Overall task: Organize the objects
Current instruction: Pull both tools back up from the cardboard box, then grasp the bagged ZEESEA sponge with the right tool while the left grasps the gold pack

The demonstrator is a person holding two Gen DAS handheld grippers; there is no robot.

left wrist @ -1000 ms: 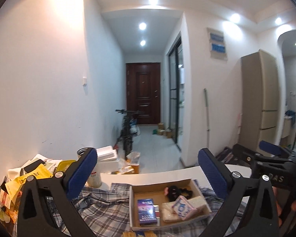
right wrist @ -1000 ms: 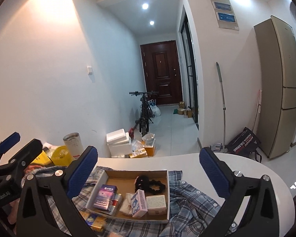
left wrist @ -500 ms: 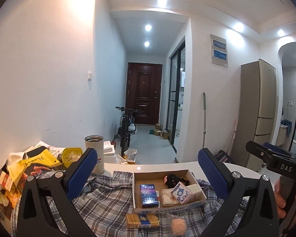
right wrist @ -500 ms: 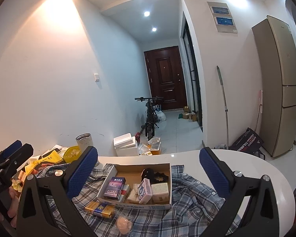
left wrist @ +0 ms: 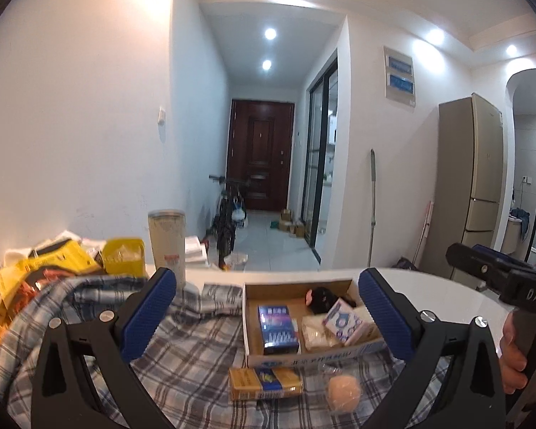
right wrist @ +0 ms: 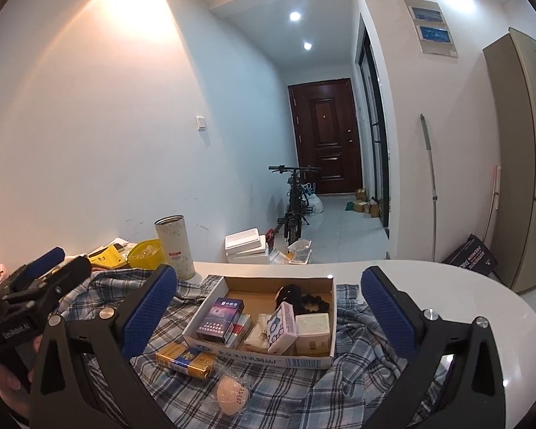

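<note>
Both grippers are hanging wide open and empty over the plaid shirt [right wrist: 303, 393]. From the right gripper [right wrist: 268, 307] outward, the yellow pack [right wrist: 185, 356] is lying just before the cardboard box [right wrist: 268, 357], its long axis running along the box's front wall, the peach sponge [right wrist: 231, 393] beside it. The left gripper [left wrist: 268, 307] is probably sitting about equally near, though the fisheye view is making that hard to judge.
</note>
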